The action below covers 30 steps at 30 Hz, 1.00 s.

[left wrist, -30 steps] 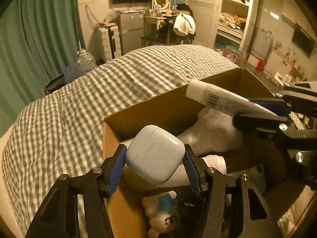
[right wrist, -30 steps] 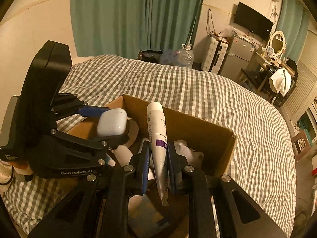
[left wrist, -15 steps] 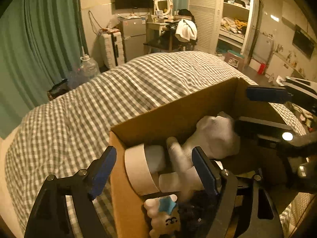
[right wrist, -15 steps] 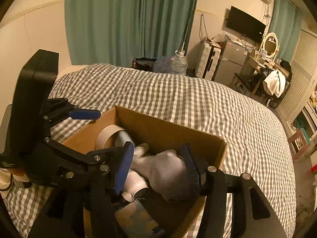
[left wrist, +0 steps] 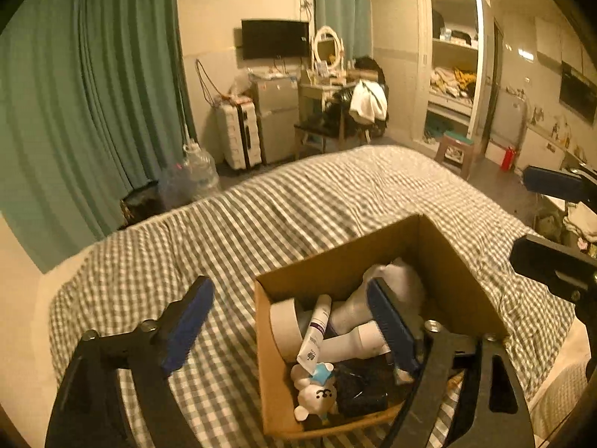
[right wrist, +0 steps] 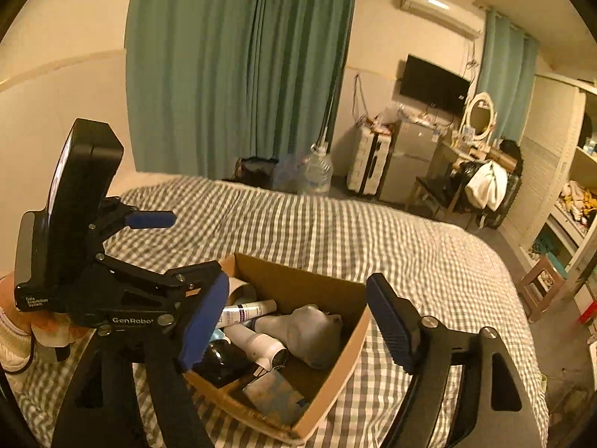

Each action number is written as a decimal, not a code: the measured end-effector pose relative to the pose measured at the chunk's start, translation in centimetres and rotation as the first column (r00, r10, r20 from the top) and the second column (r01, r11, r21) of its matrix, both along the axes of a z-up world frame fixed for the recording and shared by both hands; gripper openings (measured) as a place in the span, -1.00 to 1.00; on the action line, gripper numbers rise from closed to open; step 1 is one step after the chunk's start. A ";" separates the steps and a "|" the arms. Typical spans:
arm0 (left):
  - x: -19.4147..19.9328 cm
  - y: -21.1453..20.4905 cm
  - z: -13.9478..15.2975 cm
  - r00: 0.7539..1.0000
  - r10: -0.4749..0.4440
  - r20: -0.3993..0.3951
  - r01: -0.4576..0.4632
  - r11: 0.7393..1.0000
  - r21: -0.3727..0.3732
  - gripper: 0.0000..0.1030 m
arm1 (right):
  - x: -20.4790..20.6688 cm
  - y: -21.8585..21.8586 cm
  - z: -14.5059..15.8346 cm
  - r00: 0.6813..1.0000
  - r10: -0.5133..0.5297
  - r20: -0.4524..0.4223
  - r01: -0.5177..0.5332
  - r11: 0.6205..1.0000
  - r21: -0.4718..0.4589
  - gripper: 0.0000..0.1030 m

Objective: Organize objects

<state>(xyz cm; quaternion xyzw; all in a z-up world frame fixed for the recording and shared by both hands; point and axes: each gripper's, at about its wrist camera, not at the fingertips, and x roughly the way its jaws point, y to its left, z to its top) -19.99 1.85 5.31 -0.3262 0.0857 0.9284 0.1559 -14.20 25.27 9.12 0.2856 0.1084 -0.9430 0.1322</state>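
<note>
Left gripper (left wrist: 289, 321) and right gripper (right wrist: 298, 321) were both spread wide and empty above the cardboard box (left wrist: 459, 261). Inside lay a white tube (left wrist: 315, 332), tape roll (left wrist: 285, 326) and bear toy (left wrist: 315, 397). The box sat on the checked bedspread (left wrist: 280, 216).

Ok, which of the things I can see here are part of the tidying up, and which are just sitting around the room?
Part of the job:
- brown cardboard box
- white squeeze tube with purple band
- white bear toy with blue star
- roll of beige tape
- open left tool
- open right tool

Just lying about:
- clear plastic water jug
- white ribbed suitcase
- black wall television
</note>
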 end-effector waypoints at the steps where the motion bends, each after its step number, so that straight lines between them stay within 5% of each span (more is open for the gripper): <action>1: 0.4 -0.2 0.4 1.000 0.004 -0.012 -0.004 1.000 0.000 0.82 | 0.5 0.0 0.4 1.000 -0.011 -0.008 0.011 1.000 0.001 0.59; 14: 5.8 -3.0 3.5 0.988 0.009 -0.157 -0.004 1.000 0.030 0.99 | 6.2 -1.5 3.3 0.976 -0.201 -0.077 0.204 0.978 0.032 0.95; 30: 9.1 -5.3 -2.2 0.967 0.171 -0.187 -0.162 0.985 0.061 0.99 | 8.2 -2.1 -3.7 0.922 -0.387 0.006 0.386 0.922 0.038 0.97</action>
